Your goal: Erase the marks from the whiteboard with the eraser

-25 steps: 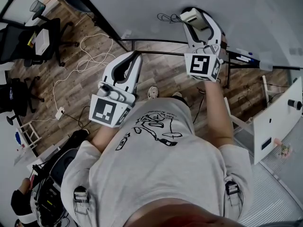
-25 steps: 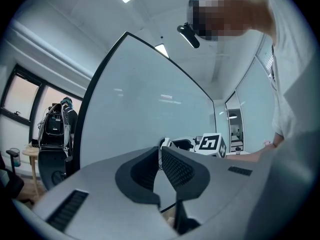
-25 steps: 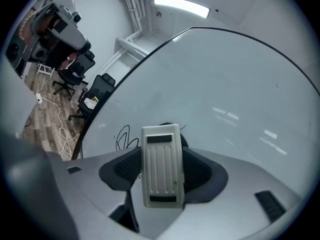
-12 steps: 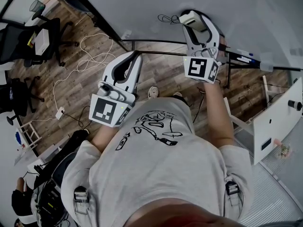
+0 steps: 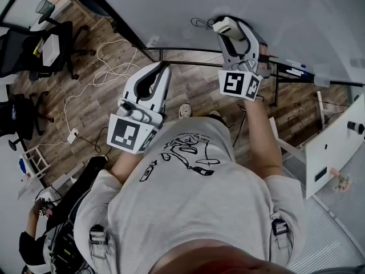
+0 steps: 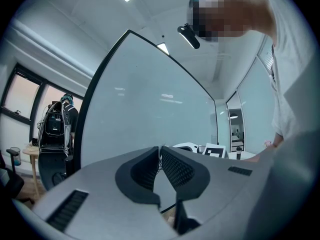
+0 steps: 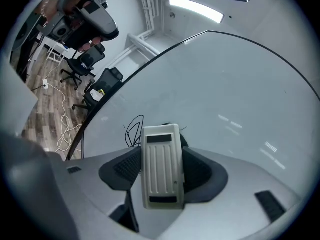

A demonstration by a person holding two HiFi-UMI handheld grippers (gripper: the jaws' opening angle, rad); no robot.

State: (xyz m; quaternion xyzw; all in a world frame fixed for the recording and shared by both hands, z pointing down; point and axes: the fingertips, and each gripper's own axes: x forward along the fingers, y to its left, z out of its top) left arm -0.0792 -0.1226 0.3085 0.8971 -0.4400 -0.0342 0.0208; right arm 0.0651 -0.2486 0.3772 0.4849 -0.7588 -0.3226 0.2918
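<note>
A big whiteboard [image 5: 239, 4] fills the top of the head view; it also shows in both gripper views [image 6: 145, 109] [image 7: 235, 94]. Black scribbled marks [image 7: 134, 129] sit on it, just left of the eraser; in the head view the marks [image 5: 201, 22] lie left of the eraser. My right gripper [image 7: 161, 171] is shut on a cream-white ribbed eraser [image 7: 161, 166], held up at the board [image 5: 230, 26]. My left gripper [image 5: 154, 79] hangs lower and to the left, away from the board, its jaws closed together with nothing between them [image 6: 160, 156].
The board's black stand rail [image 5: 188, 51] runs below it, with markers [image 5: 293, 67] on the tray at the right. White cables [image 5: 108, 67] lie on the wood floor. Office chairs [image 5: 34, 44] stand at the far left, and a white table [image 5: 336, 147] at the right.
My right gripper with the eraser has shifted a little up and to the left along the board, toward the scribbled marks. The left gripper has stayed put.
</note>
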